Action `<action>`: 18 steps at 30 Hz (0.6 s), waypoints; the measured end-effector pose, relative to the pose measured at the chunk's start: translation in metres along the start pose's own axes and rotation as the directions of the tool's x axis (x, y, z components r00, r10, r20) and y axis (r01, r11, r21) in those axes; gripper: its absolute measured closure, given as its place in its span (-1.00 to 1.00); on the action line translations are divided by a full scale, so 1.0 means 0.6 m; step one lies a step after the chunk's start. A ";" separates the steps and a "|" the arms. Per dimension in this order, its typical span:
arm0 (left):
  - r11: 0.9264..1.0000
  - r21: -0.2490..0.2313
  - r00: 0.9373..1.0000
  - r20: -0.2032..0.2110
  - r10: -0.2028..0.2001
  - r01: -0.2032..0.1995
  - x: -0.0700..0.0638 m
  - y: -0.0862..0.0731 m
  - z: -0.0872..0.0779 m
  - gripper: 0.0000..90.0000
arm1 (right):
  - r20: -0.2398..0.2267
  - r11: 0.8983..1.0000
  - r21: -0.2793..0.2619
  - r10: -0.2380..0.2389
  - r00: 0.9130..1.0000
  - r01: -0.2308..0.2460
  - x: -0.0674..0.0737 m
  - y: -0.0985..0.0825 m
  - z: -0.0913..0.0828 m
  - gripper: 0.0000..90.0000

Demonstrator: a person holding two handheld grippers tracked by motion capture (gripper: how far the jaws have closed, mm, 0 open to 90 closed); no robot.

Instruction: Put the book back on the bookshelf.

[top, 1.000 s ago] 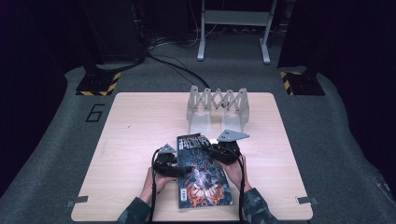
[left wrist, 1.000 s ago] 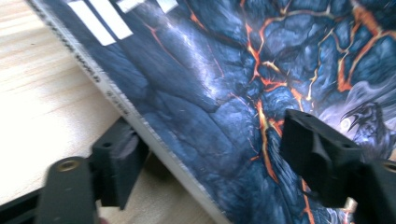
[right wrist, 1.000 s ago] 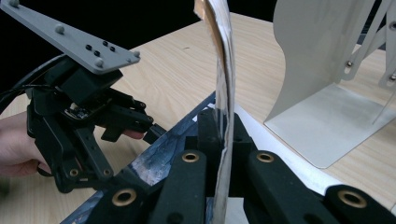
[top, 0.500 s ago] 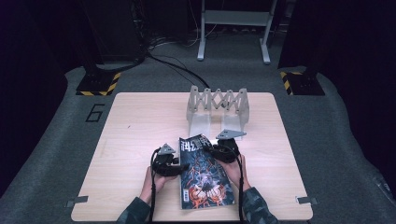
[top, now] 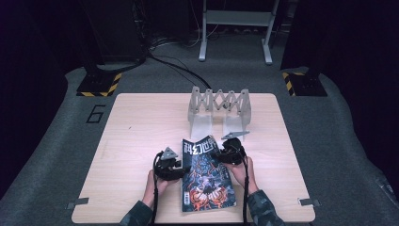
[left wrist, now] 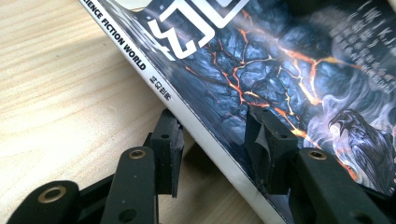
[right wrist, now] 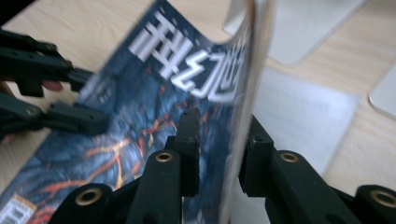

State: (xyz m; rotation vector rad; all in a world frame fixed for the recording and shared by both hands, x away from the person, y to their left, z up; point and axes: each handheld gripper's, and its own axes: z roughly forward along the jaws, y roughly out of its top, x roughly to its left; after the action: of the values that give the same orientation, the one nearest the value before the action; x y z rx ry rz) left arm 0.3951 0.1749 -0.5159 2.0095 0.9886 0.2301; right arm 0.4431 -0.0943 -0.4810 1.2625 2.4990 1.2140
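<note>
**Now, a floppy magazine taken by both edges**

Right, the magazine [top: 207, 179] lies on the table [top: 136, 136] near the person's edge, just in front of the grey rack [top: 219, 110], its far right corner lifted and curling. The left gripper [left wrist: 212, 151] straddles the spine: one jaw is out on the bare wood, the other over the cover, and the jaws have just been closing, though there's a gap on the wood side, so no pinch yet. The right gripper [right wrist: 219, 154] has the raised right edge standing between its jaws; they've just been opening, and the pages pass through with daylight either side, loose rather than clamped.

Handling-wise, this looks light, thin and limp. The glossy cover should be slick under the pads, and pages will sag or fan if gripped at a corner. My read: the spine is the stiff part, so that's the best hold, deep enough to catch every page. The free edge bends readily, fine for lifting, poor for carrying. Squeeze firmly but flat, or the cover creases.
</note>
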 end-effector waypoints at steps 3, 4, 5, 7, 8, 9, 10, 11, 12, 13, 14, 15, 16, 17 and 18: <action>1.000 -0.004 1.000 -0.006 0.005 -0.005 -0.004 0.000 -0.001 0.31 | 0.010 0.998 0.050 0.024 1.000 -0.025 -0.008 -0.014 -0.004 0.62; 1.000 -0.003 1.000 -0.005 0.008 -0.008 -0.004 0.000 0.000 0.32 | 0.008 0.998 0.059 0.038 0.999 -0.039 -0.010 -0.019 -0.005 0.62; 1.000 -0.003 1.000 -0.005 0.008 -0.008 -0.004 0.000 0.000 0.33 | 0.012 0.996 0.073 0.047 0.999 -0.048 -0.011 -0.024 -0.004 0.63; 1.000 0.002 1.000 -0.004 0.026 -0.026 -0.005 0.002 -0.001 0.34 | 0.017 0.995 0.091 0.048 0.999 -0.049 -0.012 -0.032 -0.002 0.65; 1.000 0.002 1.000 -0.004 0.026 -0.026 -0.005 0.002 -0.001 0.34 | 0.025 0.995 0.088 0.046 0.999 -0.048 -0.011 -0.035 -0.001 0.66; 1.000 0.008 1.000 -0.001 0.026 -0.026 -0.006 0.004 -0.002 0.34 | 0.026 0.994 0.095 0.045 0.999 -0.047 -0.010 -0.036 -0.001 0.66; 1.000 0.008 1.000 -0.001 0.026 -0.026 -0.006 0.004 -0.002 0.34 | 0.026 0.994 0.095 0.045 0.999 -0.047 -0.010 -0.036 -0.001 0.66; 1.000 0.011 1.000 0.004 0.029 -0.029 -0.005 0.006 -0.003 0.34 | 0.034 0.995 0.092 0.039 0.999 -0.042 -0.010 -0.038 0.002 0.66; 1.000 0.015 1.000 0.017 0.015 -0.016 -0.005 0.008 -0.003 0.33 | 0.052 0.994 0.101 0.025 0.998 -0.031 -0.007 -0.039 0.006 0.67; 0.999 0.021 0.999 0.016 0.031 -0.032 -0.002 0.011 -0.004 0.33 | 0.053 0.995 0.100 0.018 0.998 -0.023 -0.007 -0.040 0.007 0.68; 0.999 0.032 0.999 0.026 0.020 -0.020 -0.003 0.012 -0.004 0.32 | 0.059 0.995 0.098 0.007 0.998 -0.013 -0.008 -0.040 0.008 0.68; 0.999 0.028 0.999 0.033 0.028 -0.029 -0.001 0.013 -0.004 0.30 | 0.056 0.994 0.104 0.027 0.998 -0.032 -0.006 -0.041 0.007 0.68; 0.999 0.037 0.999 0.049 0.018 -0.019 0.000 0.014 -0.003 0.26 | 0.055 0.994 0.102 0.033 0.998 -0.039 -0.007 -0.042 0.008 0.68; 0.998 0.049 0.998 0.052 0.023 -0.025 0.002 0.015 -0.002 0.18 | 0.043 0.994 0.099 0.038 0.998 -0.043 -0.010 -0.043 0.008 0.68; 0.998 0.058 0.998 0.060 0.033 -0.037 0.004 0.016 -0.001 0.15 | 0.035 0.995 0.092 0.039 0.999 -0.042 -0.013 -0.044 0.008 0.68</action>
State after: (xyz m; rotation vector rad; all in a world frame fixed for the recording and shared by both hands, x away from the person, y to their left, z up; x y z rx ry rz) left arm 0.4019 0.1740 -0.5085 2.0771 0.9335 0.1608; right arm 0.4329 -0.1060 -0.5045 1.3489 2.5461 1.0872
